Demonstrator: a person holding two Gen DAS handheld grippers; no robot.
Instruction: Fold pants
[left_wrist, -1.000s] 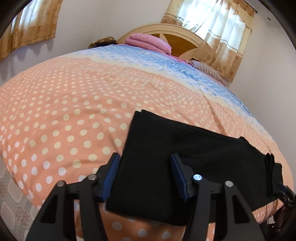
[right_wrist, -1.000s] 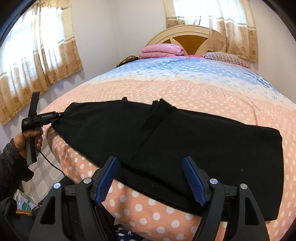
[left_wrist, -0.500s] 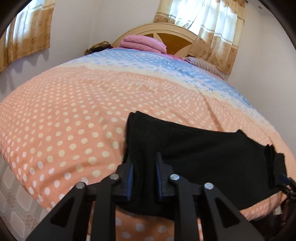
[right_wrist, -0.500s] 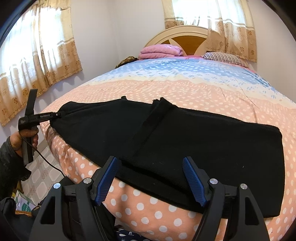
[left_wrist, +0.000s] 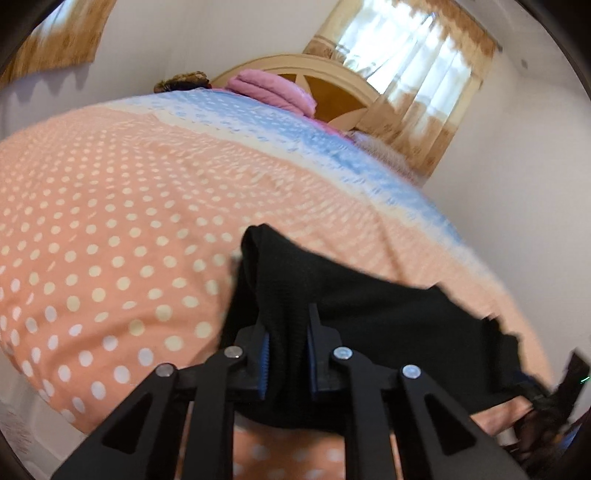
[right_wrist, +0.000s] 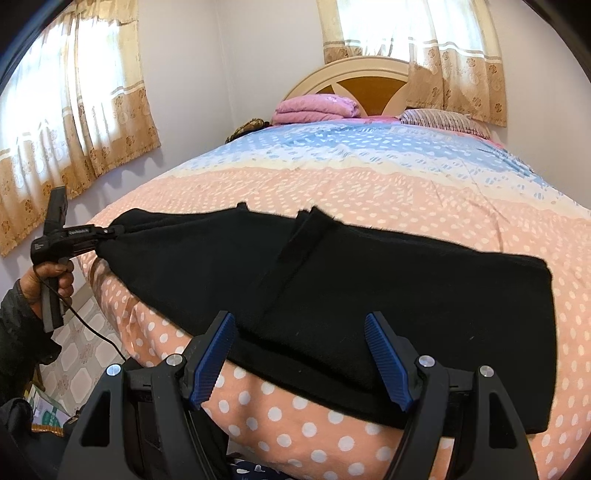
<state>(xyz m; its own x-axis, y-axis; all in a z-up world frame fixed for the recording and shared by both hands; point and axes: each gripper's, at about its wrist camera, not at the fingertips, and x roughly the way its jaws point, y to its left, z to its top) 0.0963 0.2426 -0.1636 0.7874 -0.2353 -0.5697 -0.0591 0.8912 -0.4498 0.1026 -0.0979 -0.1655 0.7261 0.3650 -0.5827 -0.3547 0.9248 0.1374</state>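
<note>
Black pants lie lengthwise along the near edge of a dotted bed cover. In the left wrist view my left gripper is closing on the left end of the pants, and its blue pads pinch a raised ridge of cloth. The right wrist view shows that same gripper at the far left, held by a hand, with the cloth end pulled up towards it. My right gripper stands open just above the near hem, its fingers astride the cloth without pressing it.
A folded pink blanket and a striped pillow lie by the wooden headboard. Curtained windows stand at the left and behind the bed. Tiled floor shows below the bed's left corner.
The left gripper's jaws went from wide apart to pinched on the pants' left end, which now bunches up and lifts a little. The right gripper has not moved.
</note>
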